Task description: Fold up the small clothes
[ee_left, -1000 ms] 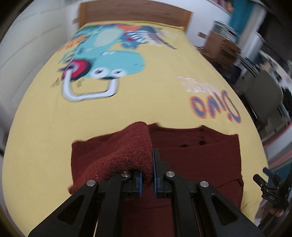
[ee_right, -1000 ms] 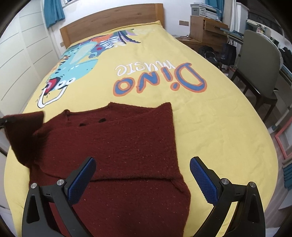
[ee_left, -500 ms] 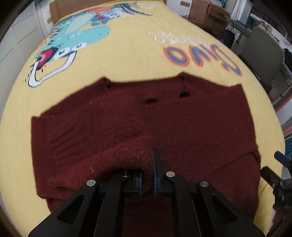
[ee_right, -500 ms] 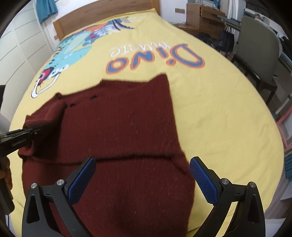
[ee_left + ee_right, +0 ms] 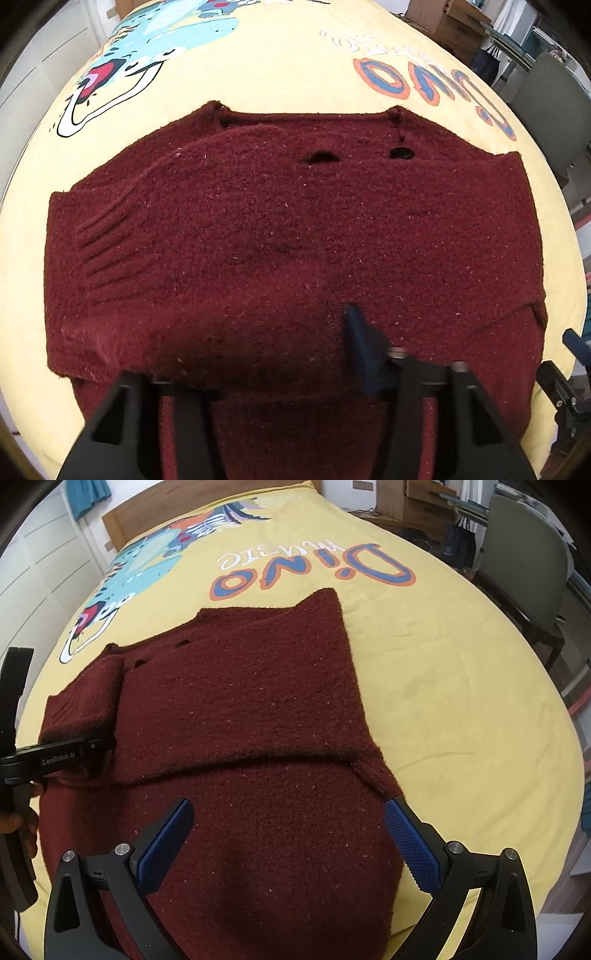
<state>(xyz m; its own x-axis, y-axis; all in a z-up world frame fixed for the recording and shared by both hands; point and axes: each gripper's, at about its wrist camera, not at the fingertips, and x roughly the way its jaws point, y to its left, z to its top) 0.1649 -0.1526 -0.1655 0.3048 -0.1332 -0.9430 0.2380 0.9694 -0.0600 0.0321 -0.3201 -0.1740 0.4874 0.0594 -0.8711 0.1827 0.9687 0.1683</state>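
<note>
A dark red knitted sweater (image 5: pixel 240 716) lies flat on the bed (image 5: pixel 461 686), on its yellow dinosaur-print cover, with both sleeves folded across the chest. In the left wrist view the left hand-held gripper (image 5: pixel 280 354) sits low at 6 o'clock over the folded left sleeve (image 5: pixel 155 236); one blue pad shows at about 5 o'clock and the other finger is hidden under the knit, so the fingers look parted (the blur there prevents certainty about whether cloth is between them). The right hand-held gripper (image 5: pixel 288 843) hovers with its fingers wide apart above the sweater's lower body, holding nothing. The sleeve-folding step appears about finished. The next move likely calls for both grippers to pinch the hem at 6 o'clock and carry it toward the collar (image 5: pixel 310 117) at 12 o'clock, keeping the sleeves from sliding.
</note>
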